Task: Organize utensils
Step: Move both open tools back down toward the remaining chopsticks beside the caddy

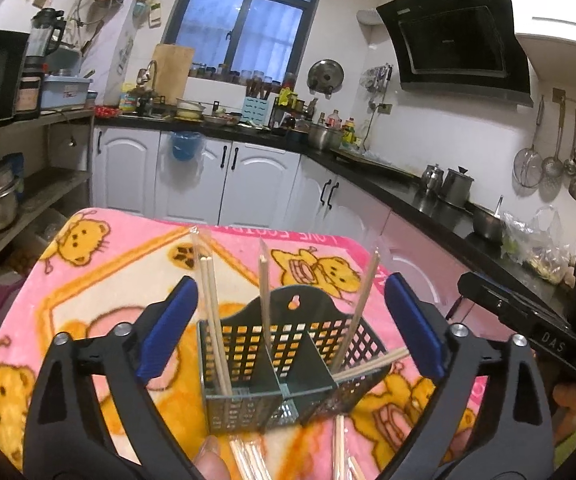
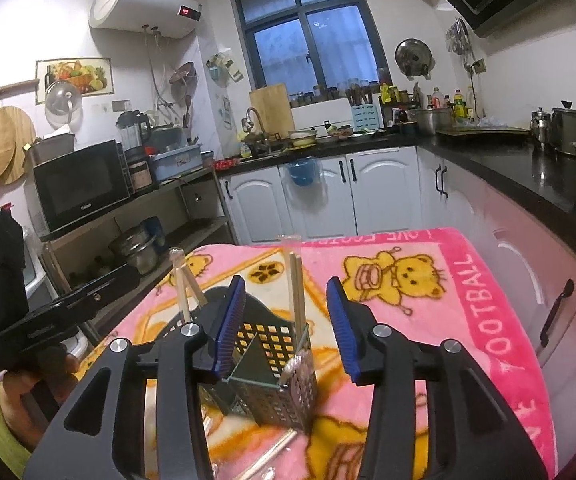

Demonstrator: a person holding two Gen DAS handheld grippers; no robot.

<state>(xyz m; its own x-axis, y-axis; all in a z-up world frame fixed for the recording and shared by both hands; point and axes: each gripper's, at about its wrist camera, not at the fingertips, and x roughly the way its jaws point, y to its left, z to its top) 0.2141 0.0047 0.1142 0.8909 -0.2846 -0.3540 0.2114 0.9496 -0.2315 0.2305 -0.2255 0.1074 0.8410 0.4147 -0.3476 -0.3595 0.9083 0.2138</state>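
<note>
Chopsticks stood in basket on pink blanket, more loose in front. Left gripper jaws spread wide, right gripper jaws parted, both empty. Risk: basket light, could tip if nudged by blue pads.

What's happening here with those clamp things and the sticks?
A person is sorting wooden chopsticks into a dark perforated plastic holder standing on a pink teddy-bear blanket. Several pairs already stand in its compartments, and a few more lie on the blanket in front. The left gripper and the right gripper both hover by the holder with jaws open, holding nothing.
</note>
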